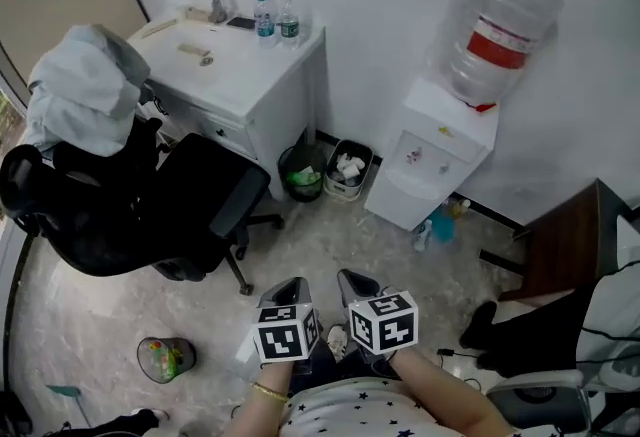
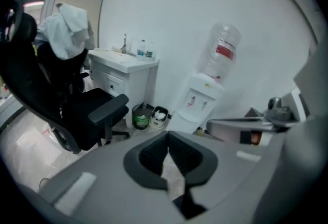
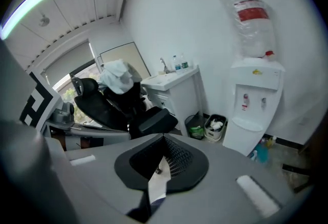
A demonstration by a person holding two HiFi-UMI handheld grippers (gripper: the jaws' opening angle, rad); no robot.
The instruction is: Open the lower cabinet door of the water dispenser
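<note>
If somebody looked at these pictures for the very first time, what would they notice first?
The white water dispenser, with its big clear bottle on top, stands against the wall at the upper right. A black chair with a pale cloth over its back fills the left side. At the bottom, the left gripper and right gripper are side by side, both shut and empty.
</note>
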